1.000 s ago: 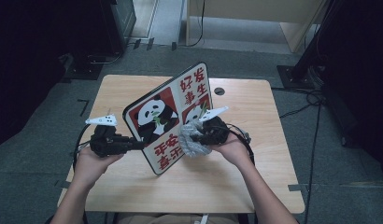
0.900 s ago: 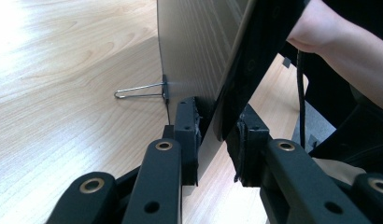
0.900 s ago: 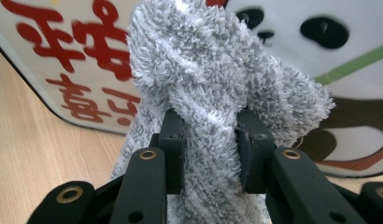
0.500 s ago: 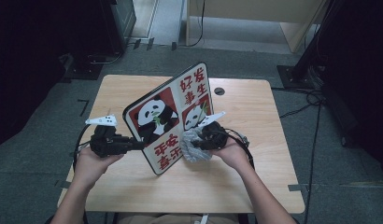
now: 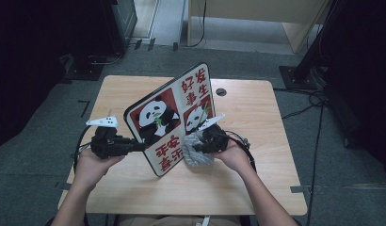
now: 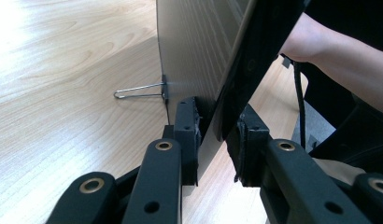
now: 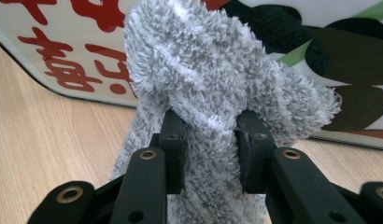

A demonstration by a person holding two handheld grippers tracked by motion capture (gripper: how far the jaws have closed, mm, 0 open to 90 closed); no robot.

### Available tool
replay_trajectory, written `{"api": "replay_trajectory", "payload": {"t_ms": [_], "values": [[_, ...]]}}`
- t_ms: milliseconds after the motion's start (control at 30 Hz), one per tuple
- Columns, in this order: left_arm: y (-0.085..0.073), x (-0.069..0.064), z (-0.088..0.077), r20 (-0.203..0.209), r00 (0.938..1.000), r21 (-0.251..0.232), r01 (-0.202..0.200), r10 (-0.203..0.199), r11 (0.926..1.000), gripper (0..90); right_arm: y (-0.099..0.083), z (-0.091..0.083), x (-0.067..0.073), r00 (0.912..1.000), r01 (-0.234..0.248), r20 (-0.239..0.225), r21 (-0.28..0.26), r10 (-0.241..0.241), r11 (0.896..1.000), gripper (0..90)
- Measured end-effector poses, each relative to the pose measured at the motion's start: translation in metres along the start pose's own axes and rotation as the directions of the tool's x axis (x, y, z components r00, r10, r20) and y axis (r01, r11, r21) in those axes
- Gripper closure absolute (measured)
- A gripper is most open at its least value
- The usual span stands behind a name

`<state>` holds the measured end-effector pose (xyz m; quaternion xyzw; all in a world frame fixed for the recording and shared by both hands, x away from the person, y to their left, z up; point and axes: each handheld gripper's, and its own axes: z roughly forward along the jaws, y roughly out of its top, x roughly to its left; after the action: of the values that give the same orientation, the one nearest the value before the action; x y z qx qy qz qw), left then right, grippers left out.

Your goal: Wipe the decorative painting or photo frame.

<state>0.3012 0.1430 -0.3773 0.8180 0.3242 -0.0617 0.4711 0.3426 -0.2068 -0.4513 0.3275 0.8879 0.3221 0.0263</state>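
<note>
Dim room, bright tabletop glare, soft focus

Both forearms reach in low and bent, hands level with each other. The left hand-held gripper (image 5: 134, 146) points inward with its jaws clamped tight, and the right hand-held gripper (image 5: 195, 147) faces it, jaws pinched shut as well.

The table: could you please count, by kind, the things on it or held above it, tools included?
Panda board: 1
Grey fluffy cloth: 1
Wire clip on the board's back: 1
Hand-held tools, left tool and right tool: 2
Total: 5
</note>
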Motion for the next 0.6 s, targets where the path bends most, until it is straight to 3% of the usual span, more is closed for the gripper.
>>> {"api": "replay_trajectory", "payload": {"t_ms": [333,600], "values": [[0.0,0.0,0.0,-0.001,1.0,-0.001,0.002,-0.002,1.0,74.8,-0.002,-0.003,-0.002,0.9998,-0.013,-0.016,-0.007,0.013,1.0,68.9],[0.0,0.0,0.0,-0.001,1.0,-0.003,0.005,-0.005,1.0,74.7,0.002,-0.021,-0.002,0.9999,-0.007,-0.015,-0.042,0.007,0.999,69.4]]}}
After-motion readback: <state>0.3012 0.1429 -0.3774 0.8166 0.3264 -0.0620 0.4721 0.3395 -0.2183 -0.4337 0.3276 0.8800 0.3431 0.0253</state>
